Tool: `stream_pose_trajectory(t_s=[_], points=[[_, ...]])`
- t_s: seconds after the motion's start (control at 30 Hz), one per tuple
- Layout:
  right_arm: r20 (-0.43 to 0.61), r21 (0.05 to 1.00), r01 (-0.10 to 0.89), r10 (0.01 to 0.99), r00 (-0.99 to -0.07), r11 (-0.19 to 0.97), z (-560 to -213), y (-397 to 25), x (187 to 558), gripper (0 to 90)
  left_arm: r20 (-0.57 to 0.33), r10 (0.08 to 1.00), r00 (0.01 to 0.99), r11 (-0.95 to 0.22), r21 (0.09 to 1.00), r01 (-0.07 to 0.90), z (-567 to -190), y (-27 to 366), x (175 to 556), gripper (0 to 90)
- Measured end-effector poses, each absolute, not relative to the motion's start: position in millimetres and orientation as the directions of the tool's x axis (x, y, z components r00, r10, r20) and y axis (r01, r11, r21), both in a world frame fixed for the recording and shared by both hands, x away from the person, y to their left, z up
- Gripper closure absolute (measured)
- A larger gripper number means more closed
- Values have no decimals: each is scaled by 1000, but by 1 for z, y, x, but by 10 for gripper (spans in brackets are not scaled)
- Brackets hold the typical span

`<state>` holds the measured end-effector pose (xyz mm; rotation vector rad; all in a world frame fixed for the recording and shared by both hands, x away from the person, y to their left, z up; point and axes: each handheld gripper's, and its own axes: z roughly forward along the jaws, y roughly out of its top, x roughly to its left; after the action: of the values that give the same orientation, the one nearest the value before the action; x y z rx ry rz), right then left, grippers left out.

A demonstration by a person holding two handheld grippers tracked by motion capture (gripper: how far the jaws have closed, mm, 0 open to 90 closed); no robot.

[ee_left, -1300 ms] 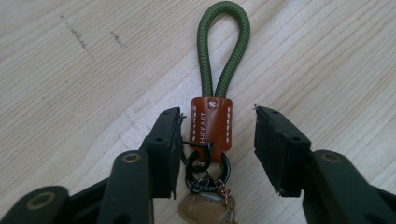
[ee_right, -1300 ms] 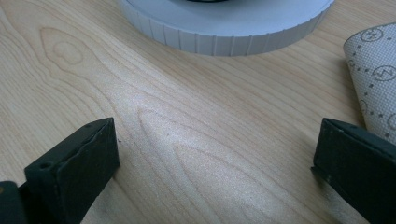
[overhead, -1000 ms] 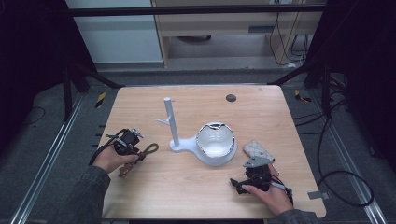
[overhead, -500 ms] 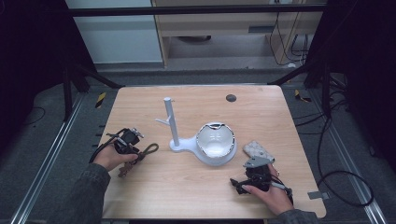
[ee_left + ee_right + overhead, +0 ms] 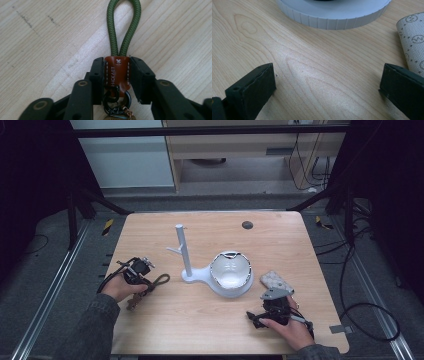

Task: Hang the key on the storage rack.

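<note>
Nearest the person, at about five o'clock on the wooden bench (image 5: 200, 330), the right gripper (image 5: 274, 306) rests low in a hand, its jaws spread wide with bare wood between them and nothing held. Just past it, toward one o'clock from that gripper, lies a pale patterned cloth (image 5: 412, 35), printed with small circled marks too fine to read; its edge sits beside one jaw in the right gripper view. At about eight o'clock the left gripper (image 5: 117, 72) has its jaws closed on the brown leather tab (image 5: 117, 73) of a keychain (image 5: 152, 282), whose olive-green cord loop (image 5: 123, 27) lies flat on the wood beyond the jaws. The tab is stamped with a small cross and lettering that seems to read "HHCKAET", though it is not sharp; black metal rings (image 5: 117, 97) hang behind it. Near the centre stands a white stand (image 5: 182, 252) with an upright post, its ribbed round base (image 5: 332, 15) carrying a white bowl (image 5: 230, 270). Far off at twelve o'clock is a small dark disc (image 5: 247, 225).
</note>
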<state>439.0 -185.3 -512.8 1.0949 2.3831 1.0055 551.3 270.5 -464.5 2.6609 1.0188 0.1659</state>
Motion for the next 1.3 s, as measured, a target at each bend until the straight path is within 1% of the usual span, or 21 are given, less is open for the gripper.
stream_pose_trajectory(t_s=[0.17,0.4,0.67,0.77,0.87,1.1,1.2,1.3], points=[[-6,719,525,760,-650,455,-513,-185,439,2,36,665,746,-720,297,627,-462,269,547,655],[-6,719,525,759,-651,455,-513,-185,439,2,60,697,715,-667,422,615,-444,282,528,656],[-5,719,525,759,-651,456,-513,-185,439,2,87,730,678,-578,607,545,-421,293,494,657],[-8,718,525,760,-650,457,-513,-185,439,2,102,739,666,-556,650,518,-413,295,485,658],[-6,719,525,759,-651,455,-513,-185,439,2,93,754,650,-519,691,503,-407,295,476,659],[-5,720,525,760,-650,454,-513,-185,439,2,116,759,641,-493,746,448,-394,286,463,659],[-5,720,525,759,-651,454,-513,-185,439,2,133,762,634,-492,755,433,-391,282,459,659],[-5,720,525,759,-651,455,-513,-185,439,2,129,763,634,-482,768,423,-390,278,457,659]])
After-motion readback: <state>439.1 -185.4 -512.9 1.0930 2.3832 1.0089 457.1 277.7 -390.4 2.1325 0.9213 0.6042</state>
